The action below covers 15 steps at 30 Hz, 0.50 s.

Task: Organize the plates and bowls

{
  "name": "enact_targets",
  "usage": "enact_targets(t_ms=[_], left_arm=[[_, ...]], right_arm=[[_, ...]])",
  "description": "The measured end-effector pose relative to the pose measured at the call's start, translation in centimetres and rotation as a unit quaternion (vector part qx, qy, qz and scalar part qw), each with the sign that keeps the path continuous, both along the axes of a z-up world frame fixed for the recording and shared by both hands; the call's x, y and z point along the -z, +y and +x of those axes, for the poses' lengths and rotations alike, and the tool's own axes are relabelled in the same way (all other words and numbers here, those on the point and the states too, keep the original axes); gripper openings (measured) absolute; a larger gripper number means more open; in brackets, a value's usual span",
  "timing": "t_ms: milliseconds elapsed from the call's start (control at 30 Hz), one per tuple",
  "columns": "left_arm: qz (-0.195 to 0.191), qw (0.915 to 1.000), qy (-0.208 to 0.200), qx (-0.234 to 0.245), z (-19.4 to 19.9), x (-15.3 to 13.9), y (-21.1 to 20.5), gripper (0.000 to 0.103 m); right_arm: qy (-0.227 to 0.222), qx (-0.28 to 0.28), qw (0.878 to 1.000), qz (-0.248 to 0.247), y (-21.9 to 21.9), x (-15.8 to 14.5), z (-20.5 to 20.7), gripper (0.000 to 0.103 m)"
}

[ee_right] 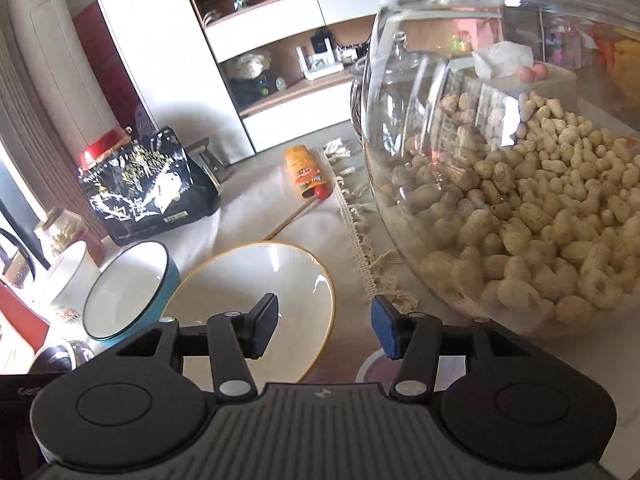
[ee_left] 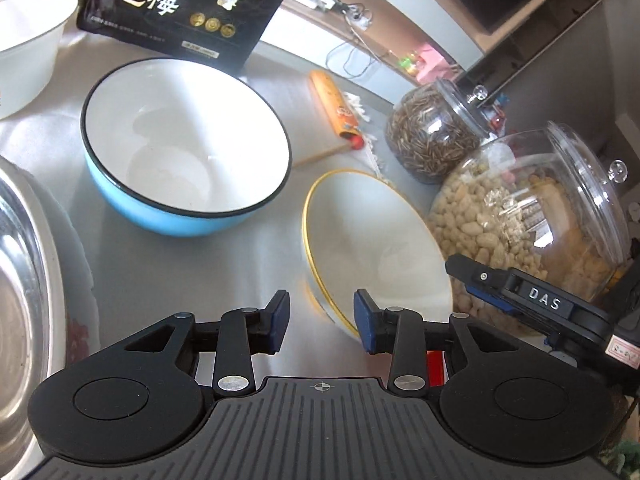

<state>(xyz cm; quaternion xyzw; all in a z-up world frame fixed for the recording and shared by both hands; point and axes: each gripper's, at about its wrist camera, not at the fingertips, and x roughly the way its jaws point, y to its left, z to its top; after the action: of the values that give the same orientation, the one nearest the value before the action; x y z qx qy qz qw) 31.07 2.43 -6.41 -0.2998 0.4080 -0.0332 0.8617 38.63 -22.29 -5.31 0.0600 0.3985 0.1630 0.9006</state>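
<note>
A white bowl with a gold rim [ee_left: 376, 248] stands tilted on the table, also in the right wrist view [ee_right: 256, 304]. My left gripper [ee_left: 322, 320] is open, its jaws astride the bowl's near rim. My right gripper [ee_right: 324, 330] is open, its left finger [ee_right: 262, 328] inside the bowl and the right one outside; it shows at the right of the left view [ee_left: 520, 300]. A blue bowl with a black rim [ee_left: 184, 148] sits left of it, also seen from the right wrist [ee_right: 128, 292]. A white bowl [ee_left: 28, 40] is at the far left.
A jar of peanuts [ee_right: 520, 184] stands close on the right, a jar of dark seeds [ee_left: 436, 132] behind it. A black snack bag [ee_left: 188, 4], an orange packet [ee_left: 336, 108] and a steel basin [ee_left: 20, 272] on a floral plate [ee_left: 78, 280] are also on the table.
</note>
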Motion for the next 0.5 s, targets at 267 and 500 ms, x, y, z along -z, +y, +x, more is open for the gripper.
enact_targets(t_ms=[267, 500], left_arm=[[-0.024, 0.9997, 0.002, 0.007, 2.9, 1.7, 0.4, 0.033], [-0.011, 0.9989, 0.0, 0.045, 0.7, 1.0, 0.7, 0.029]], right_arm=[[0.086, -0.022, 0.996, 0.024, 2.8, 3.9, 4.5, 0.041], [0.064, -0.039, 0.997, 0.007, 3.5, 3.4, 1.1, 0.037]])
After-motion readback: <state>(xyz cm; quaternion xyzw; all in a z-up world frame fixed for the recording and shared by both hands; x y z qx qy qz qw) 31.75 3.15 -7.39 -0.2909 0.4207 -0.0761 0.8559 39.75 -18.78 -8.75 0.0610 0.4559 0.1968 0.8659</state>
